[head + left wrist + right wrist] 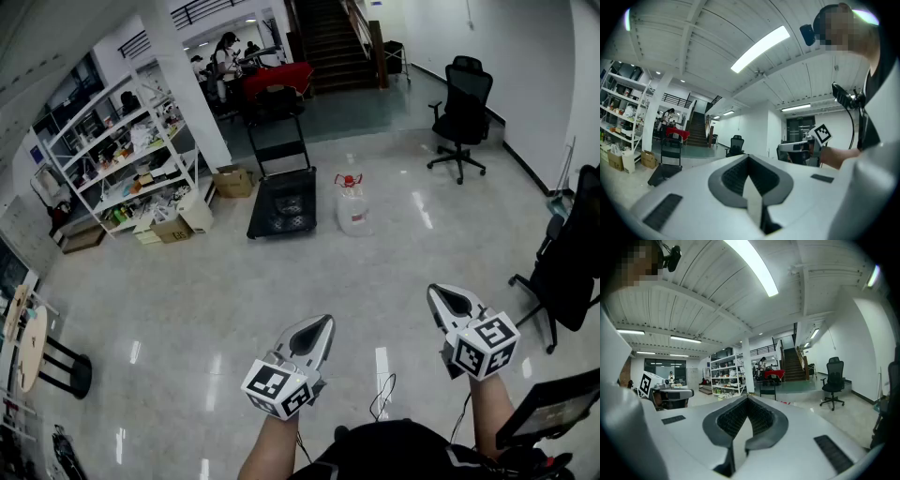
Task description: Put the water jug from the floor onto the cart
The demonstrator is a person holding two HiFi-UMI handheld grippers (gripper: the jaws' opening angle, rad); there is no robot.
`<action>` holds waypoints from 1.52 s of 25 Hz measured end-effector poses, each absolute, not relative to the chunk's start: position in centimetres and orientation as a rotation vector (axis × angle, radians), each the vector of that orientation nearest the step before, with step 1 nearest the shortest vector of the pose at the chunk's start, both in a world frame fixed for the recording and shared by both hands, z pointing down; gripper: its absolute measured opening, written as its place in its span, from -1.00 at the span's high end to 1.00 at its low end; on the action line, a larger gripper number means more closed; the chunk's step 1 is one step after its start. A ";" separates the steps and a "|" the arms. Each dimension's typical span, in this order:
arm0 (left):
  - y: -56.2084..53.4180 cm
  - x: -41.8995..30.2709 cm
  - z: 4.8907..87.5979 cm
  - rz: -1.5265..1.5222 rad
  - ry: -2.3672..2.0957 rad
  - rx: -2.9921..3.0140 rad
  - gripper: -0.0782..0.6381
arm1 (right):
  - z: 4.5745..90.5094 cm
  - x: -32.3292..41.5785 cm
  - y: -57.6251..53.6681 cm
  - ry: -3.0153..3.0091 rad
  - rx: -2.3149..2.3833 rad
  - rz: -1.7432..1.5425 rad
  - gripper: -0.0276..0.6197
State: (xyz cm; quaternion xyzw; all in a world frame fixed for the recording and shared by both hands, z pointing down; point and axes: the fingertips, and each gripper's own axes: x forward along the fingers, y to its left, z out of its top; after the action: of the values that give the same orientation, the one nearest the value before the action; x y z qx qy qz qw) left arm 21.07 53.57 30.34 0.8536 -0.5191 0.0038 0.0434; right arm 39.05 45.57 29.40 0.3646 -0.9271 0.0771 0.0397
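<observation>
Head view: the water jug (353, 208) stands on the floor just beside the cart (282, 202), well apart from the left gripper (322, 325) and right gripper (439, 294). It is likely heavy, stiff and slick, so the red top, perhaps a handle, looks the best hold.
Left gripper view: jaws clenched, empty.
Right gripper view: jaws clenched, empty.
</observation>
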 end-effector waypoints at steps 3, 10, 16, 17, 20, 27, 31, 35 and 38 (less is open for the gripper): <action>53.8 20.8 30.0 0.007 -1.588 2.614 0.81 | 29.3 38.9 45.5 -2.835 1.118 0.236 0.91; 53.9 20.8 30.2 0.003 -1.582 2.614 0.81 | 29.2 38.6 45.6 -2.837 1.116 0.221 0.91; 54.0 19.3 30.4 -0.009 -1.571 2.608 0.81 | 29.4 37.3 45.8 -2.834 1.115 0.222 0.91; 54.0 19.0 30.3 -0.016 -1.566 2.609 0.81 | 29.4 37.0 45.9 -2.837 1.112 0.225 0.91; 53.9 18.3 30.1 -0.040 -1.550 2.615 0.81 | 29.2 36.2 45.9 -2.849 1.112 0.249 0.91; 54.5 16.3 30.0 -0.063 -1.455 2.679 0.81 | 29.1 33.4 46.6 -2.849 1.163 0.254 0.91; 54.1 15.1 30.3 -0.048 -1.391 2.710 0.81 | 29.9 31.4 46.7 -2.807 1.175 0.225 0.91; 52.5 15.0 30.4 -0.055 -1.366 2.711 0.81 | 30.7 30.8 46.1 -2.785 1.151 0.237 0.91; 50.3 15.7 30.6 -0.021 -1.369 2.728 0.81 | 31.1 31.2 44.0 -2.785 1.148 0.229 0.91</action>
State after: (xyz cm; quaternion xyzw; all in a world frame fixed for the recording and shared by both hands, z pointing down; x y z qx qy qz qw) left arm 15.72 50.26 30.63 0.8928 -0.4481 -0.0070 0.0447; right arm 31.17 43.99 31.10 0.3795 -0.9201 0.0756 0.0603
